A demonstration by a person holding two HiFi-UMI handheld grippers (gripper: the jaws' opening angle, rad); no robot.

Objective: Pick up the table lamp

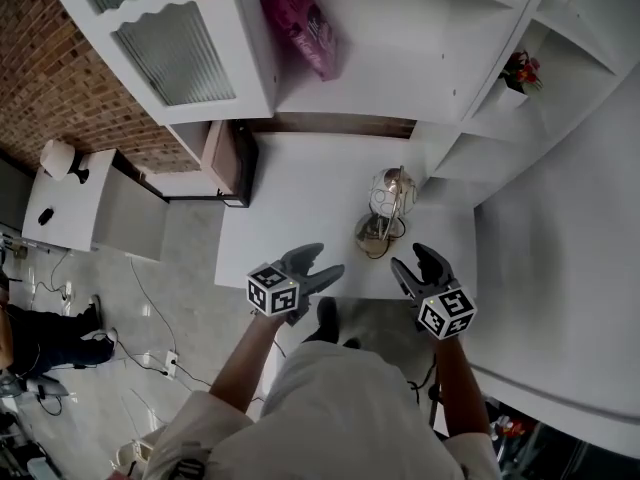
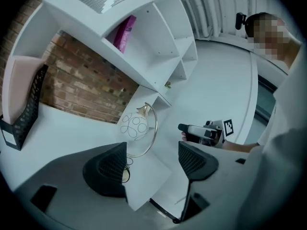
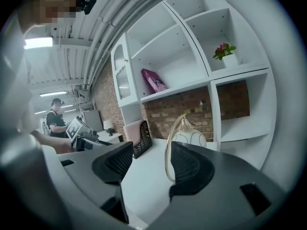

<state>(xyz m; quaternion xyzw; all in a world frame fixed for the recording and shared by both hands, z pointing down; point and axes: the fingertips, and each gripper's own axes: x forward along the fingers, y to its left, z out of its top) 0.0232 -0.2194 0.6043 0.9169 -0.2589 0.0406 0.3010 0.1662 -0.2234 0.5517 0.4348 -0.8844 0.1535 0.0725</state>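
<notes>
The lamp (image 1: pixel 388 200) stands on the desk (image 1: pixel 290 193), close ahead. The left gripper (image 1: pixel 330 259) and right gripper (image 1: pixel 406 257) have jaws apart, empty. Go in slow, 1 each side; squeeze softly.

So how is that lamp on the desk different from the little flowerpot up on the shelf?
The table lamp stands on the white desk, while the flowerpot sits higher up in a shelf compartment. The table lamp is a round white globe with looping lines inside a gold hoop. The flowerpot is a plain white pot holding red flowers and green leaves. Both stand upright, and both are partly white.
</notes>
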